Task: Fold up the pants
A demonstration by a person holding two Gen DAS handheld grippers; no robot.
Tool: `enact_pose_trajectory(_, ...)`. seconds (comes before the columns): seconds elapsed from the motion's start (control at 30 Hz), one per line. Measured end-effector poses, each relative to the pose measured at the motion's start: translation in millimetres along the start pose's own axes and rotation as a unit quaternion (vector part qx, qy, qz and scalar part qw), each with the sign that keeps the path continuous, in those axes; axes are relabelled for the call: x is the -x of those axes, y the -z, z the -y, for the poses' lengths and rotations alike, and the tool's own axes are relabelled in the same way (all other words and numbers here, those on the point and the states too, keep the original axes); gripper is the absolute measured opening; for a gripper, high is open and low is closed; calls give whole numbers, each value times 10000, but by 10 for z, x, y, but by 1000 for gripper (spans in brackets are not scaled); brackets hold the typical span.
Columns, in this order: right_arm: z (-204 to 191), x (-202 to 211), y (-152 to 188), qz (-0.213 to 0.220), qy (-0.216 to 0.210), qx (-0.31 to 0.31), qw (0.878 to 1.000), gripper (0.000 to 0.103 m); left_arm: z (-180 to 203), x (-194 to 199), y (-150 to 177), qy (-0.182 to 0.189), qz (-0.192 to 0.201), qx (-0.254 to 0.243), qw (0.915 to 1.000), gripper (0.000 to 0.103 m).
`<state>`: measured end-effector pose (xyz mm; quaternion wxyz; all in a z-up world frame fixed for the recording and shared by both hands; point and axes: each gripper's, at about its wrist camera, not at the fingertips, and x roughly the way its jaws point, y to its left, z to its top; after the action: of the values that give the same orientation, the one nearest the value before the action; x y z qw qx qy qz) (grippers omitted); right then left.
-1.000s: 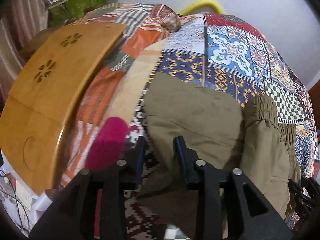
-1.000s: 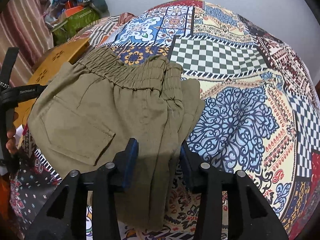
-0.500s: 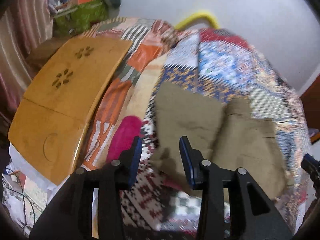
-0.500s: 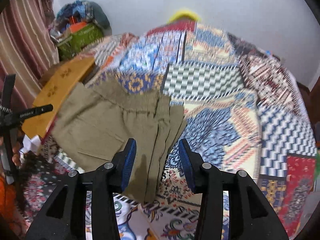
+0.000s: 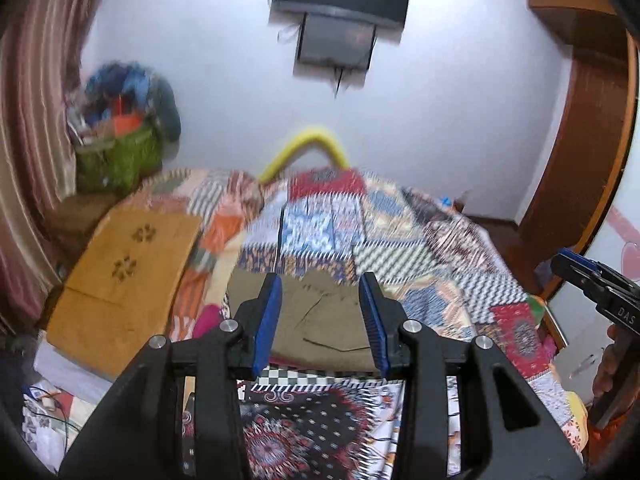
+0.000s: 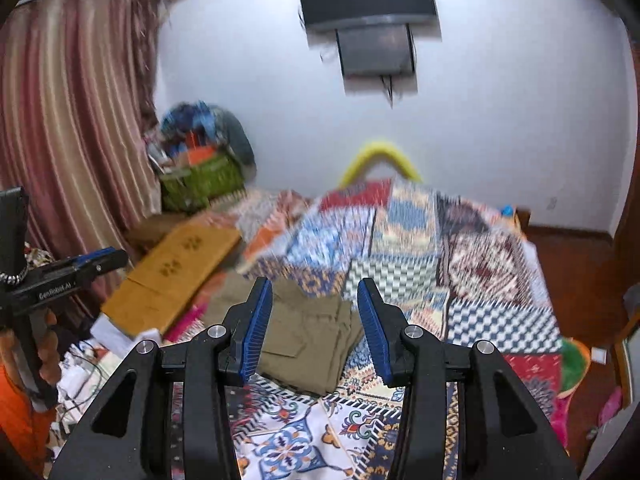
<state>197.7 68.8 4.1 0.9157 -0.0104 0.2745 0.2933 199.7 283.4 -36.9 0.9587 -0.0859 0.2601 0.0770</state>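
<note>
I see the olive pants (image 5: 320, 320) lying folded into a compact stack on the patchwork bed (image 5: 440, 248), near its front edge and beside the wooden lap table (image 5: 120, 280). My left tongs (image 5: 320, 320) hang released above them, nothing between the blue pads (image 5: 268, 316). My right tongs (image 6: 314, 324) have just been opening and grasp nothing either; in their view the pants (image 6: 308, 340) lie well below, framed between the fingers.
</note>
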Motion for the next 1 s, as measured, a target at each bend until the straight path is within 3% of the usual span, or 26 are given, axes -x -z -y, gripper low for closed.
enact_pose_trajectory(0.1, -154, 466, -29, 458, -7, 119, 9989, 52, 279, 466, 40, -42, 409, -227, 9989, 40)
enact_pose_trajectory(0.3, -371, 1150, 9, 1025, -189, 200, 9944, 54, 718, 1264, 223, -38, 1043, -447, 9935, 45)
enact_pose_trajectory(0.5, -557, 1655, 136, 1566, -189, 376, 9868, 68, 926, 1850, 405, -4, 1450, -414, 9886, 63)
enact_pose_trajectory(0.57, -592, 1732, 185, 1669, -160, 446, 9848, 71, 963, 2023, 483, -42, 1606, -356, 9864, 71)
enact_pose_trajectory(0.67, -625, 1781, 250, 1792, -135, 451, 9827, 85, 1006, 2217, 592, -129, 1746, -358, 9839, 82)
enact_pose_trajectory(0.83, -668, 1805, 315, 1870, -125, 424, 9814, 94, 1029, 2448, 726, -234, 1902, -399, 9807, 101)
enact_pose_trajectory(0.9, -682, 1802, 335, 1909, -70, 391, 9808, 103, 1007, 2531, 777, -244, 1950, -357, 9798, 103)
enact_pose_trajectory(1.0, -694, 1876, 401, 1952, 20, 394, 9800, 103, 1006, 2617, 841, -263, 1930, -269, 9805, 103)
